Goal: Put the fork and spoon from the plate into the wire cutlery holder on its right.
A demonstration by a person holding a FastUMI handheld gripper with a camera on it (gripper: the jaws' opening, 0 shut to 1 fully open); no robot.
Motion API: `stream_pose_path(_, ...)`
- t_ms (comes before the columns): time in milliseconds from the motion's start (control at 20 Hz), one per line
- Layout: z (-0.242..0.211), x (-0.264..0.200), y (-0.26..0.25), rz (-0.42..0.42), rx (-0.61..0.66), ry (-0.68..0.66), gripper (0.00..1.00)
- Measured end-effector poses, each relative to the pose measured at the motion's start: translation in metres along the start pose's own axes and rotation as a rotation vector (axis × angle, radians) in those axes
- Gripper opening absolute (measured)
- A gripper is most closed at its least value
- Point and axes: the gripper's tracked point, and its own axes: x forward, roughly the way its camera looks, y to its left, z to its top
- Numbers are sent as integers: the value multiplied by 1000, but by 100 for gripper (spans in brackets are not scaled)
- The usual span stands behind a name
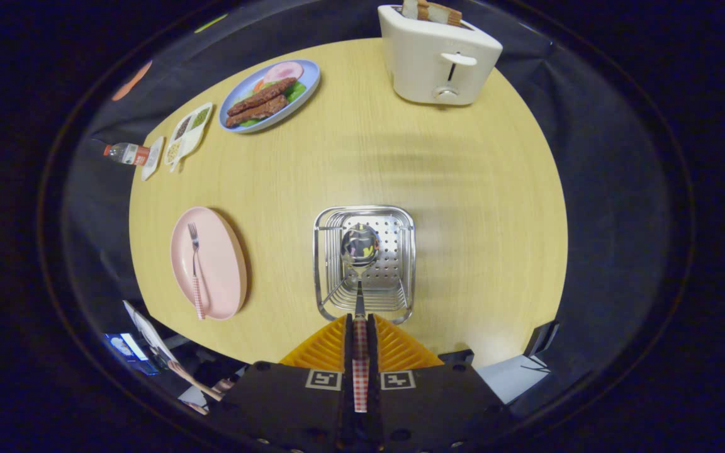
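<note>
My gripper (360,327) is shut on the spoon (360,251) by its red-checked handle, which runs back between the two fingers. The spoon's shiny bowl hangs over the open top of the wire cutlery holder (323,264), a square steel basket with a perforated base just ahead of the fingers. To the holder's left lies the pink plate (221,277). The fork (195,264) rests on it, tines pointing away, its red-checked handle toward the near rim.
A white toaster (436,60) with bread slices stands at the round wooden table's far side. A blue plate of food (270,94), a small divided dish (188,131) and a bottle (124,153) sit at the far left. Bare tabletop lies between holder and toaster.
</note>
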Motion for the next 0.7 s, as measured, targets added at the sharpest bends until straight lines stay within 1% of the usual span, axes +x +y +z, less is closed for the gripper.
stream_pose_path(50,6,1,1,-3,-6,-7,8)
stream_pose_path(150,12,-2,-1,-22,-10,-14,11)
stream_pose_path(250,20,-9,1,-15,-9,-48,9)
stream_pose_path(300,23,-14,2,-15,-15,-70,12)
stream_pose_path(350,25,-17,1,-18,-25,-93,18)
stream_pose_path(400,28,-22,2,-15,-33,-118,22)
stream_pose_path(450,30,-27,4,-12,-35,-142,30)
stream_pose_path(500,33,-31,8,-3,-33,-164,35)
stream_pose_path(600,32,-41,20,26,-32,-203,49)
stream_pose_path(700,33,-49,31,36,-47,-262,64)
